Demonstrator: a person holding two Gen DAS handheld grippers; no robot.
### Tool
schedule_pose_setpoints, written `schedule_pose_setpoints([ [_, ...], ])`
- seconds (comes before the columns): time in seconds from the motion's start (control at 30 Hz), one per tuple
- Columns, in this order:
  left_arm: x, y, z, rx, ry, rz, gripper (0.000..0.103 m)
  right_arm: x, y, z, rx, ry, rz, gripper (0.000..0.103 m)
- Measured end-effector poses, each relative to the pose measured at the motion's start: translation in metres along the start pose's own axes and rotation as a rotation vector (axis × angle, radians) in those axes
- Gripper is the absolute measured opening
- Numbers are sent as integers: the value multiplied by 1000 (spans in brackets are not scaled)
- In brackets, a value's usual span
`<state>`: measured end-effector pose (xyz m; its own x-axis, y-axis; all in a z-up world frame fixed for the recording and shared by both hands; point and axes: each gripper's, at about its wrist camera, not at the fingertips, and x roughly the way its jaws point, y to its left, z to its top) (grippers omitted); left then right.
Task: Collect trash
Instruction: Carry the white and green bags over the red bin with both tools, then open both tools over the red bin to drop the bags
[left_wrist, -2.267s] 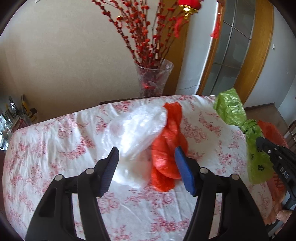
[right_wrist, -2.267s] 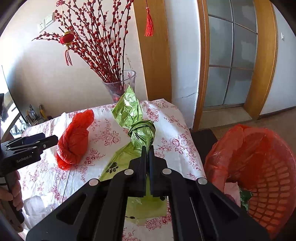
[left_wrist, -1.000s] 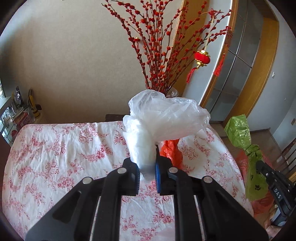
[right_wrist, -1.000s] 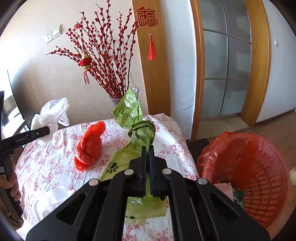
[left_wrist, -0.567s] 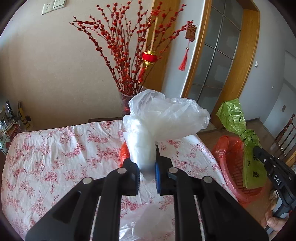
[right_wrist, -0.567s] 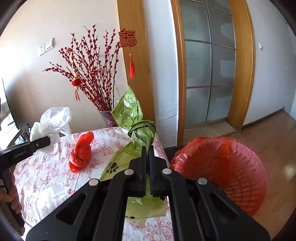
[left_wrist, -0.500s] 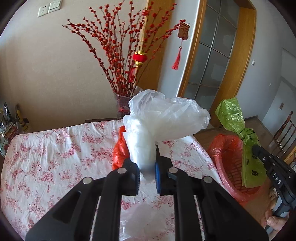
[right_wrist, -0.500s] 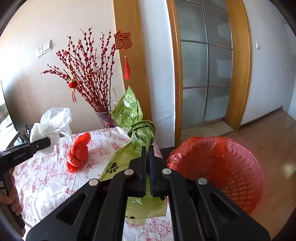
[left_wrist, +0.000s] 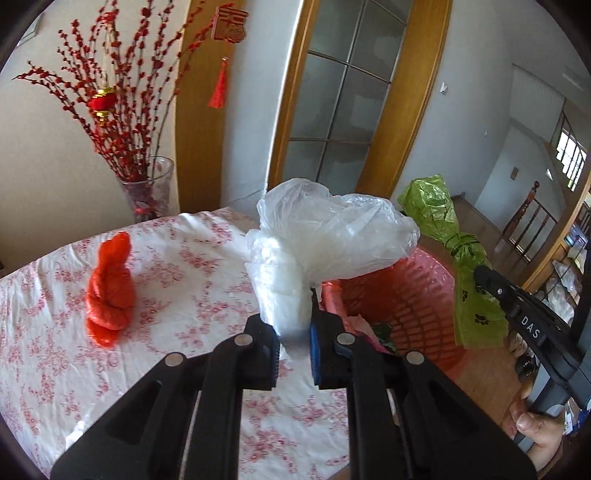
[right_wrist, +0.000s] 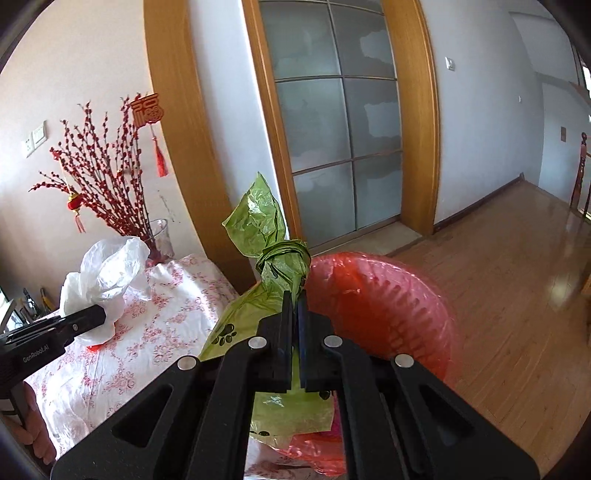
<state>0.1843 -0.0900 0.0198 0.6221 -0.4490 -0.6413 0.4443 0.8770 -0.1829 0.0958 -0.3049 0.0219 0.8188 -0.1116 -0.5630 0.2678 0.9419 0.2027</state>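
Note:
My left gripper (left_wrist: 293, 325) is shut on a crumpled clear white plastic bag (left_wrist: 328, 236), held in the air over the table's right edge beside a red mesh trash basket (left_wrist: 417, 295) lined with a red bag. My right gripper (right_wrist: 294, 306) is shut on a knotted green bag with paw prints (right_wrist: 273, 258), hanging at the near rim of the same trash basket (right_wrist: 388, 314). The green bag (left_wrist: 465, 258) and right gripper (left_wrist: 517, 314) also show at the right of the left wrist view. A twisted red plastic bag (left_wrist: 110, 291) lies on the floral tablecloth (left_wrist: 184, 295).
A glass vase (left_wrist: 147, 192) of red berry branches stands at the table's far edge against the wall. A wooden-framed glass door (right_wrist: 332, 129) is behind the basket. Wooden floor (right_wrist: 517, 277) stretches to the right. Another clear plastic piece (left_wrist: 85, 424) lies on the near tablecloth.
Both grippers swung right with their bags, from over the table to the red basket. The red bag stayed on the table and now sits far left.

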Motion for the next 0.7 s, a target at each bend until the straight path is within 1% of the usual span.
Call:
schedule_pose_setpoints([
  [0.2,38,-37,-4,31,51,-88,14,6,-38,-1,57,5,-35,3],
  [0.37,68,-60,-9,49,94,-129,14,16,-60,-1,86,14,-50,3],
  [0.53,96,-76,-12,62,136,-157,15,26,-75,-2,100,29,-43,5],
  [0.57,101,-78,-13,62,145,-163,16,27,-77,-3,105,32,-41,7],
  [0.63,109,-82,-16,63,163,-171,18,30,-81,-5,116,38,-31,23],
  [0.67,113,-83,-17,65,169,-172,18,32,-82,-4,118,37,-30,44],
  [0.7,116,-83,-19,70,175,-174,19,31,-83,-5,117,31,-30,58],
])
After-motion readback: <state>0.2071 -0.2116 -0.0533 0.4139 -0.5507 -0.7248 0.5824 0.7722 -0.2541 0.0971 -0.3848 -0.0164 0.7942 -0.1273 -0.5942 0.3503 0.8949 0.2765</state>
